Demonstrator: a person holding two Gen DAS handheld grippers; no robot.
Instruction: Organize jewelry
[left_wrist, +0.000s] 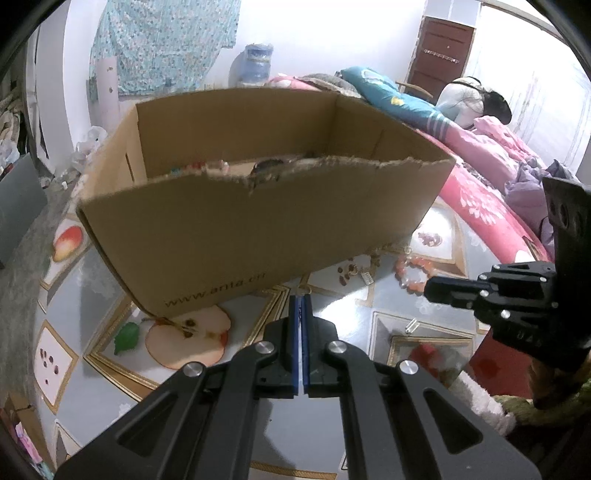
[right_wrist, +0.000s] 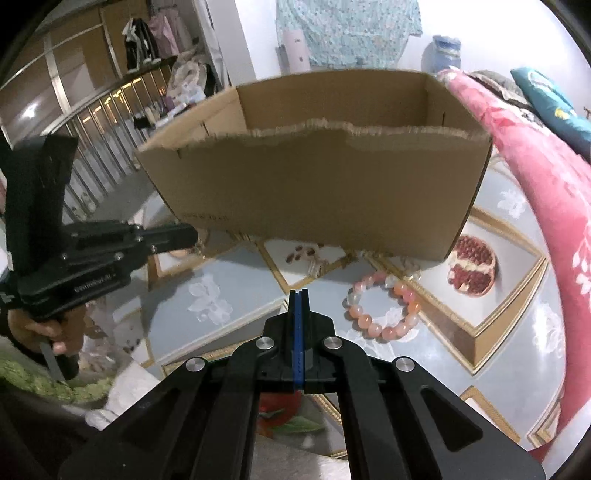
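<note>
Just beside cardboard box (right_wrist: 314, 192) — pink bead bracelet (right_wrist: 384, 310), 2 grippers closed

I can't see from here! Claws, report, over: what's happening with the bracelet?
Left claw shut, empty. Right claw shut, empty. Pink bead bracelet lies loose on table, beside cardboard box. Nothing between right claw and bracelet.

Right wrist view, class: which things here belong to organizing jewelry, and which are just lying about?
Part of the job:
bracelet
box
right gripper, fingers shut
left gripper

Lying about:
blanket
pillow
blue jug
hanging clothes
</note>
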